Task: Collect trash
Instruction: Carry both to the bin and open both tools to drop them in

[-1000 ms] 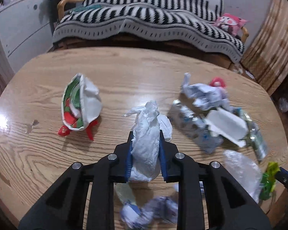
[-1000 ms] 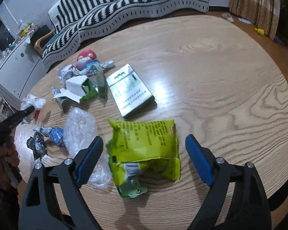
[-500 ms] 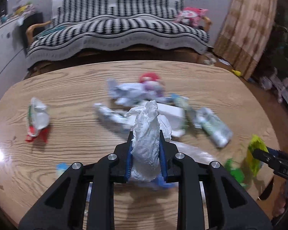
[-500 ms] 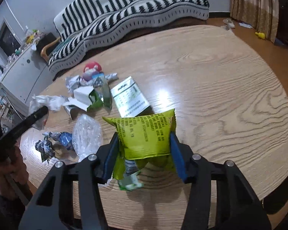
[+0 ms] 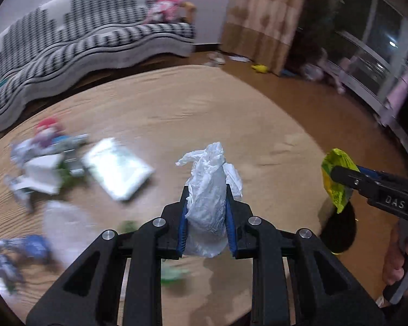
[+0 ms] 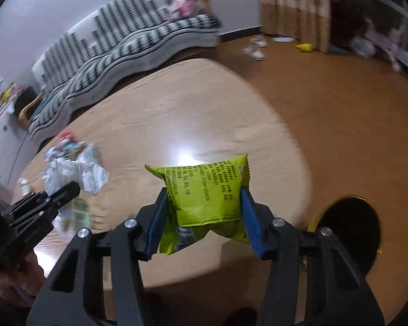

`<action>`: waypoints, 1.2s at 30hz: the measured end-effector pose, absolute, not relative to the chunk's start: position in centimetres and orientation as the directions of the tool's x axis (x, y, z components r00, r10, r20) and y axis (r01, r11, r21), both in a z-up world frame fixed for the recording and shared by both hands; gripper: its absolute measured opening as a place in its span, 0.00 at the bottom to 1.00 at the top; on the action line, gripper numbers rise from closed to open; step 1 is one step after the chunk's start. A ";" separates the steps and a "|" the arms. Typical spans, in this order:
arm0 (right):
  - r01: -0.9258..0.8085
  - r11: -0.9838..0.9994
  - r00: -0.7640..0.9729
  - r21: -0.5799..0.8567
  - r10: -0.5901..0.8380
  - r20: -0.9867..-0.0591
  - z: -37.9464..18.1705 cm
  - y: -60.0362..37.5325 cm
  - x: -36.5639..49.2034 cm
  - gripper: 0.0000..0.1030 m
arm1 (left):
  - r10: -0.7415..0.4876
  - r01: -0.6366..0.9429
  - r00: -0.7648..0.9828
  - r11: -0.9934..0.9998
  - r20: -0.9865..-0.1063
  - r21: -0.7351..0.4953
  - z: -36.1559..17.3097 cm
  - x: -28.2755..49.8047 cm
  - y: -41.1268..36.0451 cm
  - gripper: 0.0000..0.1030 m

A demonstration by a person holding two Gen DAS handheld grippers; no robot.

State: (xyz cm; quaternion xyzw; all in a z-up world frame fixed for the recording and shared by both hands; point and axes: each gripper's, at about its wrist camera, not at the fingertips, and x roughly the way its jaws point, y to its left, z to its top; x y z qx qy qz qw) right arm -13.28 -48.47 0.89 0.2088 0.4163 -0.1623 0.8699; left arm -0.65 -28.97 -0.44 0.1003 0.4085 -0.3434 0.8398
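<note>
Step in hand: transport of two collected items toward the disposal point. The left gripper (image 5: 206,217) is clamped on a crumpled white tissue (image 5: 208,187), carried above the wooden table (image 5: 204,108). The right gripper (image 6: 204,222) is clamped on a yellow-green snack packet (image 6: 206,193), pads pressing both sides, also clear of the table.

A dark round opening with a gold rim (image 6: 348,228), judged to be a trash bin, sits just beyond the table edge at lower right of the right wrist view. In the left wrist view the same bin (image 5: 340,233) lies below the packet.

Next move: bring each gripper over the opening, then release. Both items are light and may cling to the pads or drift, so release should occur low and centred.

Change since one second ago: the right jaws stood wide around the packet on the table; they now hold it aloft. Both views have swung from the litter pile (image 5: 46,163) toward the bin side. Remaining trash stays on the table.
</note>
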 end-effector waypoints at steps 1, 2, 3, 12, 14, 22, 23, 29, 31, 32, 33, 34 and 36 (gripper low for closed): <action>0.482 0.848 0.594 0.220 -0.131 -0.794 0.7 -49.8 -14.6 0.50 | -0.507 0.677 0.418 0.727 -0.754 -0.113 -0.6 -1.5 -30.4 0.22; 0.505 0.836 0.588 0.214 -0.151 -0.795 0.6 -51.0 -15.9 0.50 | -0.520 0.696 0.403 0.709 -0.753 -0.117 -0.7 -2.3 -31.8 0.22; 0.531 0.821 0.579 0.210 -0.171 -0.797 0.4 -52.3 -17.4 0.50 | -0.538 0.717 0.385 0.686 -0.750 -0.124 -0.9 -3.4 -33.5 0.22; 0.730 0.662 0.459 0.168 -0.293 -0.839 -3.5 -62.2 -28.7 0.50 | -0.624 0.852 0.218 0.497 -0.751 -0.166 -3.6 -11.6 -45.8 0.22; 0.759 0.630 0.429 0.167 -0.290 -0.856 -4.8 -63.9 -30.6 0.50 | -0.626 0.872 0.184 0.459 -0.757 -0.168 -4.5 -13.2 -47.9 0.22; 0.807 0.564 0.366 0.172 -0.252 -0.896 -8.2 -67.5 -34.2 0.50 | -0.617 0.902 0.131 0.399 -0.776 -0.165 -6.7 -15.8 -52.2 0.22; 0.809 0.561 0.366 0.174 -0.249 -0.897 -8.3 -67.6 -34.1 0.50 | -0.616 0.902 0.128 0.398 -0.778 -0.167 -6.9 -15.8 -52.4 0.22; 0.812 0.555 0.364 0.180 -0.241 -0.900 -8.4 -67.6 -33.6 0.51 | -0.609 0.903 0.114 0.393 -0.785 -0.173 -7.5 -15.9 -53.3 0.22; 0.811 0.554 0.368 0.185 -0.240 -0.898 -8.4 -67.7 -33.8 0.54 | -0.606 0.903 0.108 0.392 -0.788 -0.178 -7.8 -15.8 -53.4 0.22; 0.812 0.553 0.372 0.189 -0.240 -0.897 -8.4 -67.9 -33.8 0.57 | -0.604 0.902 0.106 0.392 -0.790 -0.179 -7.9 -15.8 -53.7 0.22; 0.812 0.551 0.374 0.191 -0.241 -0.895 -8.4 -67.8 -34.5 0.57 | -0.603 0.902 0.104 0.392 -0.791 -0.180 -8.0 -15.9 -53.7 0.22; 0.812 0.550 0.380 0.196 -0.241 -0.893 -8.4 -67.9 -34.6 0.61 | -0.601 0.902 0.103 0.392 -0.793 -0.180 -8.1 -16.1 -53.7 0.22; 0.812 0.547 0.387 0.202 -0.246 -0.889 -8.2 -68.0 -34.9 0.68 | -0.598 0.903 0.102 0.390 -0.795 -0.178 -8.2 -16.2 -54.0 0.22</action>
